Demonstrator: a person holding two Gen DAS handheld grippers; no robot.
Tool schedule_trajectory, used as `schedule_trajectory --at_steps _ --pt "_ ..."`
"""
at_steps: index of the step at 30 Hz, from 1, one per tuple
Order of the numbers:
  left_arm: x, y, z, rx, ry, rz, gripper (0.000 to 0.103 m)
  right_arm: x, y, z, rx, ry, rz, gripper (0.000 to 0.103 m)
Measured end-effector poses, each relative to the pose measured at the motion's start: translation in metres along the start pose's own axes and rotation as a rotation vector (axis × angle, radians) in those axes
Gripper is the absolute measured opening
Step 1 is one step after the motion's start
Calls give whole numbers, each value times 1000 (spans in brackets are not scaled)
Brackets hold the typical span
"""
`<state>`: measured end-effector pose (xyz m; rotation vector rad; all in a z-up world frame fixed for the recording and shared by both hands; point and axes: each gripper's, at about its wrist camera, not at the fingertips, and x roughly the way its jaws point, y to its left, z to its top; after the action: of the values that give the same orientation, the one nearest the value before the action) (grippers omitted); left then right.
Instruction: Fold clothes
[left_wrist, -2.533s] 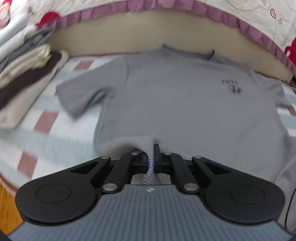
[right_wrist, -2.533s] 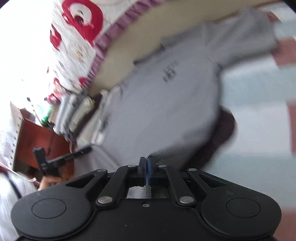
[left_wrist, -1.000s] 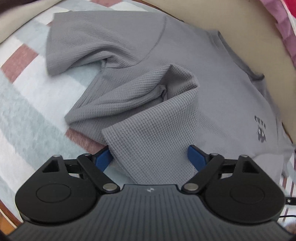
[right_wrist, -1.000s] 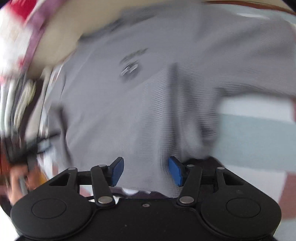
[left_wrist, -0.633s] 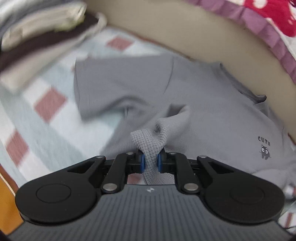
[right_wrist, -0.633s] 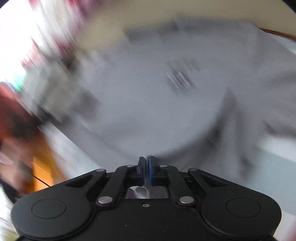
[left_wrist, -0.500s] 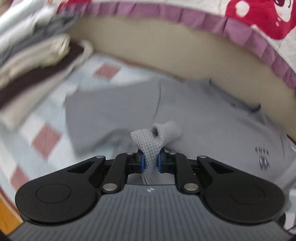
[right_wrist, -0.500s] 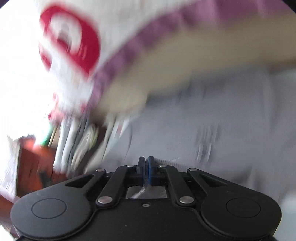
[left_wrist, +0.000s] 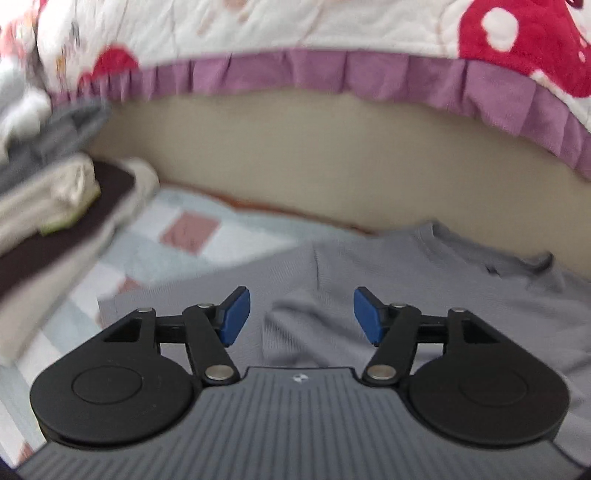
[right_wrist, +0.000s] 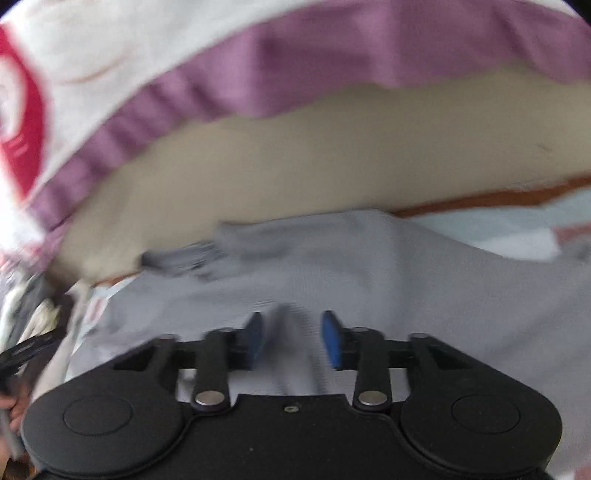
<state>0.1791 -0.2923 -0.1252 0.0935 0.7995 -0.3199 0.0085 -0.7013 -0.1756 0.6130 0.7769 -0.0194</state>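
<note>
grey t-shirt lies on checked bedsheet, collar at far edge. left gripper and right gripper jaws apart, just opened, gripping nothing.

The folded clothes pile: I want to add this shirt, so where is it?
In the left wrist view, the folded clothes pile sits far left on the checked bedcover, left of the gray T-shirt.

Checked bedspread, grey T-shirt, folded clothes pile
</note>
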Motion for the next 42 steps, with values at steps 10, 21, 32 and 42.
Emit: schedule_trajectory --at_steps 10,21,32,42 --pt "10 16 -47 -77 138 -108 62 6 44 -3 -336 -73 -69 48" --pt "19 -12 -64 155 204 -35 62 61 66 -33 -657 81 -316 49" --pt "61 -28 -48 144 155 48 67 91 70 -19 -639 -35 -265 72" --pt "46 -37 -24 129 -1 107 4 22 63 15 -486 -324 -190 7"
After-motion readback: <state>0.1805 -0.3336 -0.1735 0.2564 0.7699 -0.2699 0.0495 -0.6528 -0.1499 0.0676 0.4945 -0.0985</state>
